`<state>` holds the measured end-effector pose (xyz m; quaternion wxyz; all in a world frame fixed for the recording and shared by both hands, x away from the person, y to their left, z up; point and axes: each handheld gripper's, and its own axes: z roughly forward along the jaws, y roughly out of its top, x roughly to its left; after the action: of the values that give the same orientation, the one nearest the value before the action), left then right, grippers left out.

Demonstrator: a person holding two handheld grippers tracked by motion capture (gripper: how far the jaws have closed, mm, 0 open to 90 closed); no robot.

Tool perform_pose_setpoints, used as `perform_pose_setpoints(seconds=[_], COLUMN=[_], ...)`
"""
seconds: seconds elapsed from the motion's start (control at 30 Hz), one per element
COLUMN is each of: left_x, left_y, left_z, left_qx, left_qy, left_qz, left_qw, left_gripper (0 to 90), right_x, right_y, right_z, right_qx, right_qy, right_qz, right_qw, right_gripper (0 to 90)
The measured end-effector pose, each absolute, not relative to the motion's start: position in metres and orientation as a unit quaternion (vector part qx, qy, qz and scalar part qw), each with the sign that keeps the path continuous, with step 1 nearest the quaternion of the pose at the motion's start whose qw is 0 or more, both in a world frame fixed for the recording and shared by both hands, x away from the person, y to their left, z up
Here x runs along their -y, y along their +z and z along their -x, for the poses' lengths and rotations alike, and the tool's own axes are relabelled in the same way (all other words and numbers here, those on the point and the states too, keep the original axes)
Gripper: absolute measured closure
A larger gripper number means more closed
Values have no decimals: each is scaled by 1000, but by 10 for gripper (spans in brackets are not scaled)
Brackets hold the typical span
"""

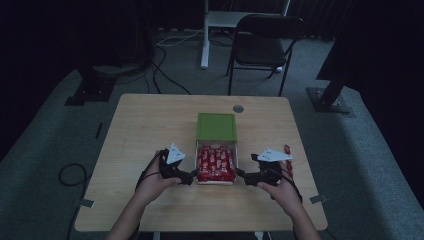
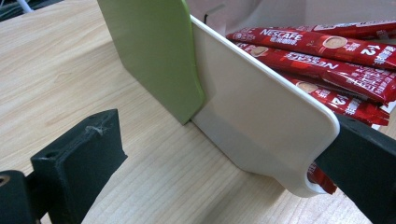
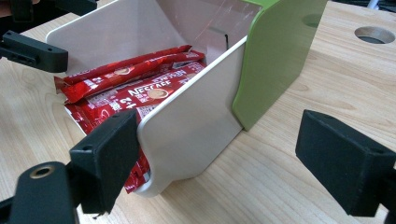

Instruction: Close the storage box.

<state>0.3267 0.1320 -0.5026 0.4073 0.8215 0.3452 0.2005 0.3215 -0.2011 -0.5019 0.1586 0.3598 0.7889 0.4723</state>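
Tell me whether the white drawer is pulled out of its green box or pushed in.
Pulled out: the drawer sticks out from the green box, showing red coffee sachets inside.

A dim room is shown, its far side lost in darkness. The floor (image 1: 45,145) is covered in grey carpet. A light wooden table (image 1: 150,120) is set at the centre, with a round cable hole (image 1: 238,108) near its 12 o'clock edge. A black folding chair (image 1: 262,45) is placed at 12 o'clock beyond it, beside a white desk leg (image 1: 205,35). Black cables (image 1: 165,70) are trailed across the carpet at 11 o'clock, and a black stand base (image 1: 330,97) is seen at 2 o'clock.
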Motion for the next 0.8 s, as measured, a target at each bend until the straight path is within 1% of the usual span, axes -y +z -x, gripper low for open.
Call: perform_pose_setpoints(seconds=[0.8], left_x=[-133], left_y=[-500], left_z=[-341], left_qx=[-349], left_qy=[202], left_qz=[-820], left_qw=[406], left_gripper=[28], right_x=[199], right_y=[-498], right_z=[-334], right_qx=[-784], right_qy=[476], right_qz=[-363], right_qw=[164], right_gripper=[132])
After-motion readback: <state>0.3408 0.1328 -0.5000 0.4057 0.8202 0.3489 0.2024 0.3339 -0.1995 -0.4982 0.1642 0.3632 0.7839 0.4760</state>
